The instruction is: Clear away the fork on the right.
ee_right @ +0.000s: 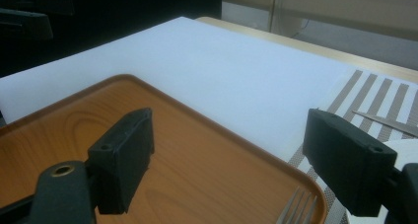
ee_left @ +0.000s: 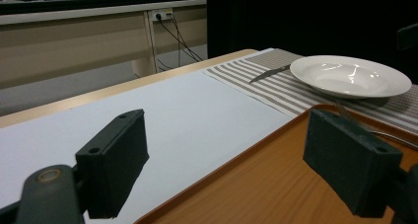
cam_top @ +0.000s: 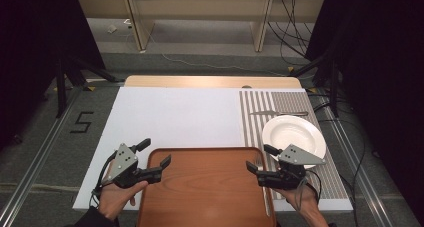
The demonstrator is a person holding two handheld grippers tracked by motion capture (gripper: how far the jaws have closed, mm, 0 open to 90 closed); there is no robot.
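A rectangular brown wooden tray [cam_top: 207, 187] lay at the near middle of the white-covered table [cam_top: 170, 117], and the left gripper [cam_top: 156, 157] hung over its near-left corner with both black jaws spread wide and nothing between them. The right gripper [cam_top: 260, 159] hovered at the tray's right edge, jaws likewise wide apart and empty, above a silver metal fork [ee_right: 296, 209] resting on that edge. Just right of the tray, a round white ceramic plate [cam_top: 294, 135] sat on a grey-and-white striped placemat [cam_top: 260, 114], with a silver knife [cam_top: 277, 112] beyond it.
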